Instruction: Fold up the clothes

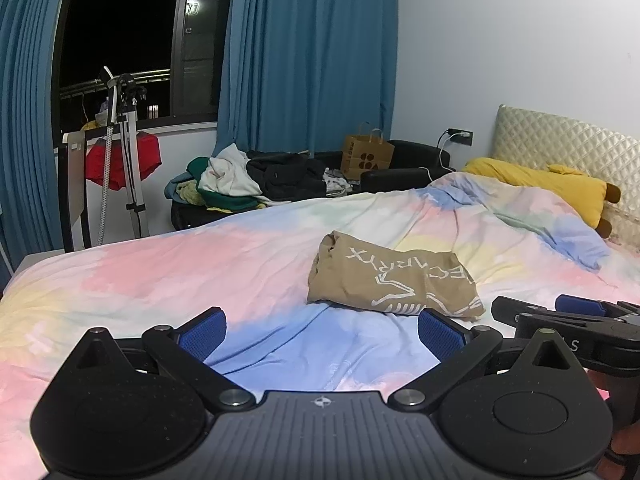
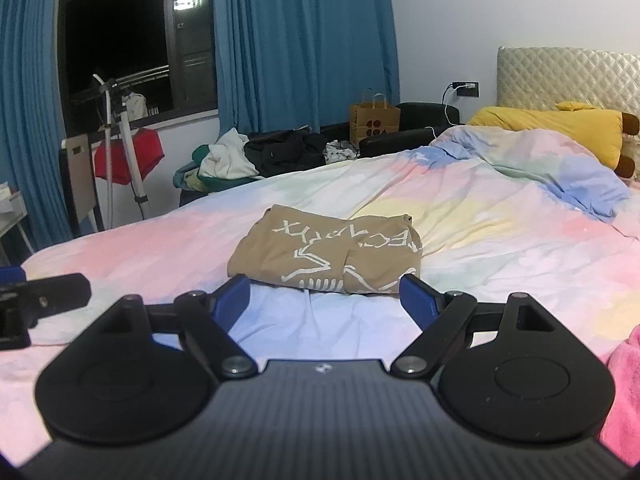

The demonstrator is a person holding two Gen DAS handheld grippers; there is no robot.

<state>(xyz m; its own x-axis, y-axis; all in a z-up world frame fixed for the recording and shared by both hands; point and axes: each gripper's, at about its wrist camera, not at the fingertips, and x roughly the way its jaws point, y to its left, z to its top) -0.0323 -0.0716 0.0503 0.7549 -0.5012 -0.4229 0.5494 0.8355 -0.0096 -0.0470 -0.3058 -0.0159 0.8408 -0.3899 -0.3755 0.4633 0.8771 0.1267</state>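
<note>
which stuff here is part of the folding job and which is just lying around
Job:
- tan shirt, folded on the bed
- left tongs, open
- right tongs, open

Lying about:
- clothes pile
- paper bag
- yellow pillow
- red garment
- pink cloth

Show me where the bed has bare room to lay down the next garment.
The widest bare patch is the pink stretch of duvet left of the folded tan shirt, running to the bed's left edge. A smaller one lies between the shirt and the two open grippers. Toward the headboard it is crowded: rumpled duvet and the yellow plush pillow.
</note>
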